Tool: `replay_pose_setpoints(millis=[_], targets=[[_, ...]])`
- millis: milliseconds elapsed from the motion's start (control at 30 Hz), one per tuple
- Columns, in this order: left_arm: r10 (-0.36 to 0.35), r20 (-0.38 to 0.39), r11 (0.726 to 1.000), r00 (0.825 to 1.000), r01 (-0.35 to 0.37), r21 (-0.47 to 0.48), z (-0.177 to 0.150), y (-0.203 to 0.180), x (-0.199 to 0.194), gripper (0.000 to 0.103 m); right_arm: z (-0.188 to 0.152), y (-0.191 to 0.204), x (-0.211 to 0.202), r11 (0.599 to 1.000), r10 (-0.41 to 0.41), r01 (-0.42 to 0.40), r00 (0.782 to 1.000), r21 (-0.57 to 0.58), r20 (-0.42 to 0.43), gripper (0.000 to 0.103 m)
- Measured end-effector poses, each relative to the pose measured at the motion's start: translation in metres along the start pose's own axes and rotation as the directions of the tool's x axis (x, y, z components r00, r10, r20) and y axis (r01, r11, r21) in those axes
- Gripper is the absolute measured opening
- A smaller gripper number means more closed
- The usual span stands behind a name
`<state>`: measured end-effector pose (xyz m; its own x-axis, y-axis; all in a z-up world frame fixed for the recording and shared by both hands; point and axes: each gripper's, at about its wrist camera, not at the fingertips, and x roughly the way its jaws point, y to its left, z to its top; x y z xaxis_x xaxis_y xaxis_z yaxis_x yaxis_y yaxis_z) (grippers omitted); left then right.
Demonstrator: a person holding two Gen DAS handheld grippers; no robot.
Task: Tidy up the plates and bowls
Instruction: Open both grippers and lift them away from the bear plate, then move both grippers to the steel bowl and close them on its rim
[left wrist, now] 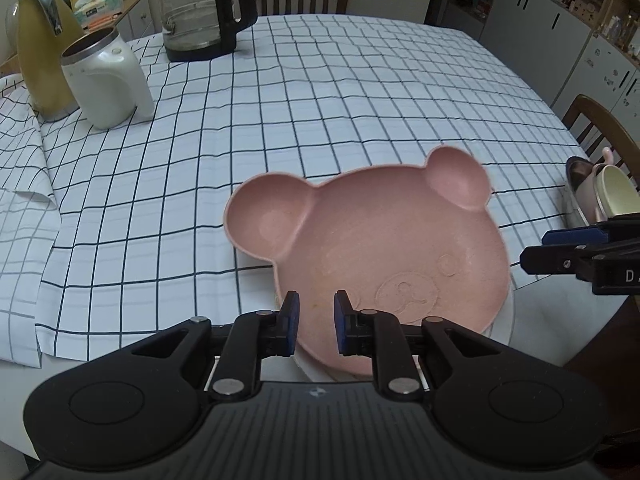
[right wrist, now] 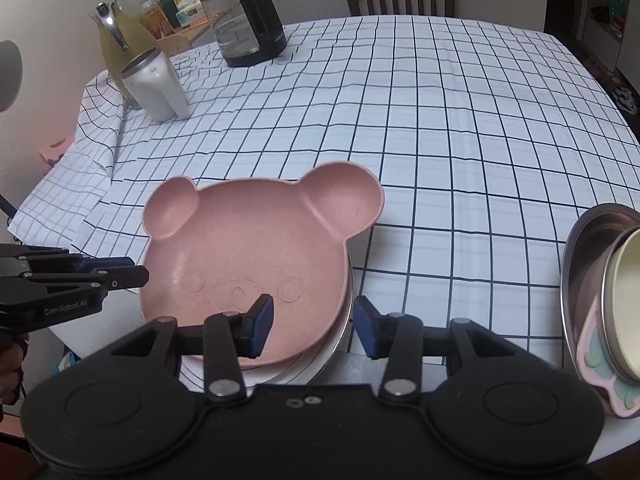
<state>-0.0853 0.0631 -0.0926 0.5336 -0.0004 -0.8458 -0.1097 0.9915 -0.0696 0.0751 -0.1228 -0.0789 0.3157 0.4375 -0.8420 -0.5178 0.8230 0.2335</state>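
A pink bear-shaped plastic plate (right wrist: 244,248) with two round ear compartments is sitting in the lower middle of the right wrist view, resting on a white round plate (right wrist: 316,364) near the table's near edge. The black-and-white checked tablecloth (right wrist: 440,140) is covering the table.

The right gripper (right wrist: 313,328) is hovering over the pink plate's right rim with its blue-padded jaws standing apart, nothing pressed between them. The left gripper (left wrist: 316,322) is hanging above the plate's lower rim in the left wrist view, its jaws narrowly parted and gripping nothing.

At the right edge a metal dish (right wrist: 592,248) is holding a cream bowl (right wrist: 628,304). In the upper left, a white jug (right wrist: 154,86), a yellow carafe (right wrist: 120,36) and a glass kettle (right wrist: 248,20) are standing.
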Motion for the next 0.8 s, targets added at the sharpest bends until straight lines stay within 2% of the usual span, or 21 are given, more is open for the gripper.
replay_pose_setpoints(millis=[133,200,233,533,600,733,800], targets=[[0.001,0.038,1.000,0.999,-0.001,0.014,0.005,-0.011,-0.008,0.033,0.000,0.000,-0.011,1.000,0.013,-0.013,1.000,0.001,0.025,0.049],[0.005,0.054,1.000,0.999,-0.006,0.012,0.009,-0.016,-0.012,0.051,0.001,-0.001,-0.017,1.000,0.023,-0.023,0.999,0.001,0.038,0.050],[0.002,0.068,1.000,0.998,-0.003,0.010,0.010,-0.019,-0.014,0.054,0.001,-0.002,-0.020,1.000,0.027,-0.027,0.999,0.001,0.046,0.051],[-0.013,0.145,0.999,0.989,0.007,0.041,0.029,-0.075,-0.032,0.057,0.006,-0.031,-0.062,0.999,0.049,-0.048,0.990,-0.010,0.135,0.066],[-0.022,0.165,0.999,0.986,0.014,0.052,0.033,-0.090,-0.034,0.064,0.005,-0.041,-0.073,0.999,0.045,-0.044,0.987,-0.012,0.152,0.068],[-0.046,0.194,0.997,0.980,0.032,0.074,0.040,-0.125,-0.037,0.069,0.000,-0.061,-0.094,1.000,0.029,-0.026,0.981,-0.017,0.191,0.078],[-0.057,0.203,0.996,0.978,0.041,0.083,0.043,-0.141,-0.036,0.076,-0.002,-0.073,-0.104,1.000,0.021,-0.018,0.978,-0.017,0.207,0.082]])
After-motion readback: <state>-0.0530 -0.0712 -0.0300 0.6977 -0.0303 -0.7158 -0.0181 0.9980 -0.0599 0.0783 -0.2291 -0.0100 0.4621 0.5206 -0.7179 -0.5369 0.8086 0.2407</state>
